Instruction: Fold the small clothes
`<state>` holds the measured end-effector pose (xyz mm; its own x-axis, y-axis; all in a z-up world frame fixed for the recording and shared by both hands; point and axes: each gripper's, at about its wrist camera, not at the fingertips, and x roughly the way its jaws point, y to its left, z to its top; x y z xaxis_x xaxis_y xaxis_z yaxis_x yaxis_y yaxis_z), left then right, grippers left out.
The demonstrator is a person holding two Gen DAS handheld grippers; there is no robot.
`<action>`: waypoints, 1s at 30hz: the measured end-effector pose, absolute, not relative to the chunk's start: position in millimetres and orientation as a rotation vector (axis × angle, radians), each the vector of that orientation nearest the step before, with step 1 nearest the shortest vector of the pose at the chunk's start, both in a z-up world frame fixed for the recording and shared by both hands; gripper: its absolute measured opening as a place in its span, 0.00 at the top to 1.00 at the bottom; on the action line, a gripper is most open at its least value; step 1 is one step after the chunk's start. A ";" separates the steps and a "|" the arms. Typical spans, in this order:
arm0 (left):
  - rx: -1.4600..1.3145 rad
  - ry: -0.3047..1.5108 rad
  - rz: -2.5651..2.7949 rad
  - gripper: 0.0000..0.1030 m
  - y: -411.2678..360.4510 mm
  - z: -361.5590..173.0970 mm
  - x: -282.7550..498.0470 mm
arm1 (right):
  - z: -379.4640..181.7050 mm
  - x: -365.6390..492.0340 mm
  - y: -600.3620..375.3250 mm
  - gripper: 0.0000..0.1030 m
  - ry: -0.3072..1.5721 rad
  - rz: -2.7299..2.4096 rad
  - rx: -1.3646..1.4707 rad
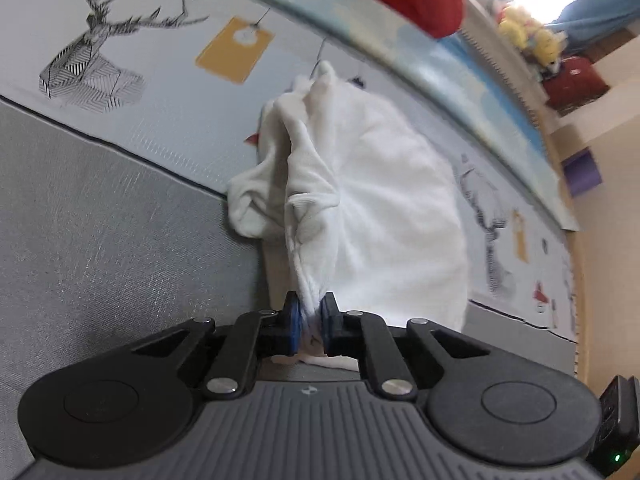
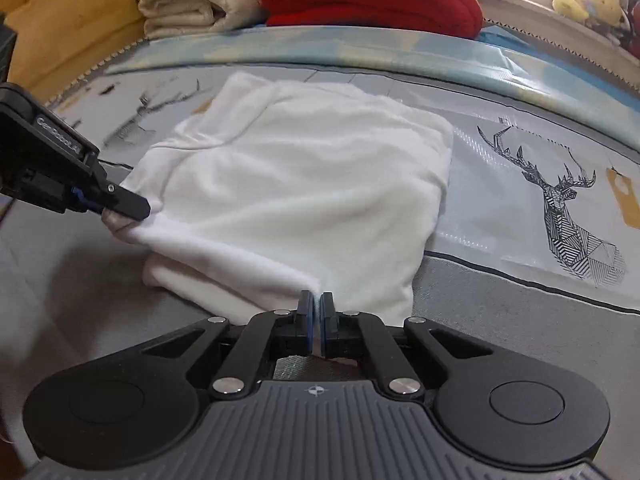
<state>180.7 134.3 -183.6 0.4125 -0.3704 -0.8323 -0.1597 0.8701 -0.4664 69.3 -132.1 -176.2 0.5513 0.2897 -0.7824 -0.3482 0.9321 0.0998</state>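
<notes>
Now both grippers pinch the white garment (image 2: pixel 296 192), which lies mid-frame on the deer-print bed sheet (image 2: pixel 520 208): left gripper (image 1: pixel 310 312) on a bunched edge, right gripper (image 2: pixel 316 312) on its near edge.

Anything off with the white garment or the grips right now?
Nothing damaged. The white garment is bunched, not flat: a crumpled lobe sticks out on its left side in the left wrist view. The left gripper and right gripper each pinch a near edge.
</notes>
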 end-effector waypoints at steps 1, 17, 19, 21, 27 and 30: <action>-0.540 1.161 -0.142 0.89 137.0 -186.2 178.3 | -170.8 67.7 -134.6 0.98 0.909 0.393 -0.066; -0.409 0.982 -0.159 0.53 127.6 -169.2 188.8 | -148.7 82.6 -155.4 0.72 0.879 0.409 0.086; -0.442 1.002 -0.182 0.53 117.8 -182.4 202.9 | -155.6 89.9 -150.0 0.72 0.890 0.398 0.086; -0.441 1.036 -0.166 0.55 115.1 -205.2 213.9 | -171.7 95.5 -140.9 0.72 0.934 0.378 0.014; -0.542 1.045 -0.187 0.73 150.3 -226.7 207.5 | -195.7 86.9 -137.6 0.72 1.012 0.373 -0.153; -0.527 1.014 -0.160 0.53 160.1 -203.4 205.0 | -188.5 91.3 -150.6 0.71 1.061 0.363 -0.054</action>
<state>205.0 160.1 -203.4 0.5294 -0.3652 -0.7657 -0.1121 0.8646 -0.4898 91.3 -150.6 -188.5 0.4347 0.2661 -0.8604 -0.3172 0.9394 0.1302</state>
